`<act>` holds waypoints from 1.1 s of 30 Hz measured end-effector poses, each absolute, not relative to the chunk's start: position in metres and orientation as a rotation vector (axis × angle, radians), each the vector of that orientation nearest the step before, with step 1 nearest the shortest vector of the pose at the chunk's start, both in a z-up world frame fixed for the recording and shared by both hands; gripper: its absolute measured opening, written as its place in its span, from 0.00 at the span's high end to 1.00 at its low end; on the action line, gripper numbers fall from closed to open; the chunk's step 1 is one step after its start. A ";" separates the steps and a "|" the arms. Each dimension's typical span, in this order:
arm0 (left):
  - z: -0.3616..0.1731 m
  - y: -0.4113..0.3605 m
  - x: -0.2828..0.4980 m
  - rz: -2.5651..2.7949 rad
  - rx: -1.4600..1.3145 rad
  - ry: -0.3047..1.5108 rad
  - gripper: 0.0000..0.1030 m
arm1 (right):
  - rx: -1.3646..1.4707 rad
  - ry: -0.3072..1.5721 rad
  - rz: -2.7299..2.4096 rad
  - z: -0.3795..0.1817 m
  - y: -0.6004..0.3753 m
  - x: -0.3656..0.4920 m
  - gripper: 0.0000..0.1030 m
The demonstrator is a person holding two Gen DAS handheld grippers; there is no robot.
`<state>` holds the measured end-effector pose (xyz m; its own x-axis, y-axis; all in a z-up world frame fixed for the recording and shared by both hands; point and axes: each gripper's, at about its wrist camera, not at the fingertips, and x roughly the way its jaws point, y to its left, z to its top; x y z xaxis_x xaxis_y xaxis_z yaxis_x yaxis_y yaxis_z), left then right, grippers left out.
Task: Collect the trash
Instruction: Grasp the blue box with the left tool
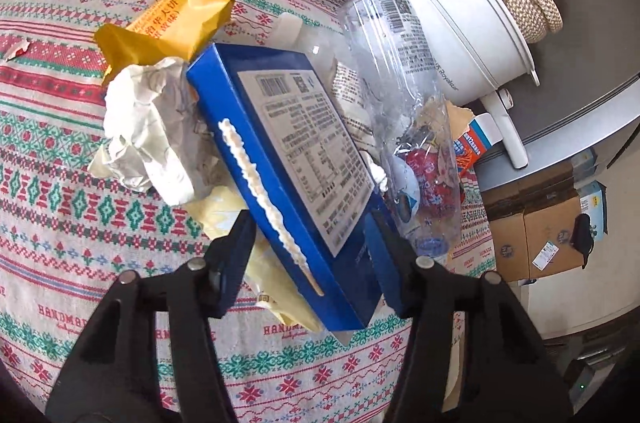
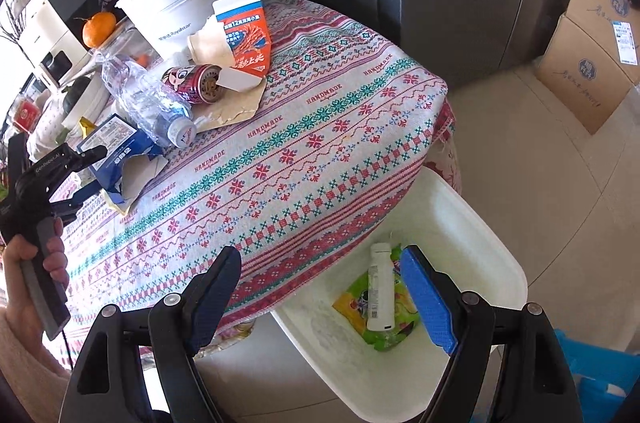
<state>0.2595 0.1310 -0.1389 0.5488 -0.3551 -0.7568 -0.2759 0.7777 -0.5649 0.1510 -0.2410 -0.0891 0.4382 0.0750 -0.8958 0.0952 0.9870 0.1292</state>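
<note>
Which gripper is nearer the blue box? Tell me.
Left. The left gripper has its jaws around the blue box on the table; the right gripper hangs open over the white bin, well away.

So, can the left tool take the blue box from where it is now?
Probably yes. The left tool already has the blue box between its fingers, the box's near end is free, and only crumpled paper lies beside it.
</note>
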 end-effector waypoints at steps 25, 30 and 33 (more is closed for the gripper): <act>-0.043 0.157 0.173 -0.090 -0.495 0.887 0.76 | 0.120 1.029 0.108 -0.089 -0.189 0.189 0.19; -0.031 0.164 0.160 -0.064 -0.437 0.841 0.76 | 0.006 0.998 0.223 -0.119 -0.161 0.220 0.31; -0.035 0.172 0.157 -0.048 -0.409 0.851 0.76 | -0.027 0.965 0.300 -0.124 -0.145 0.233 0.34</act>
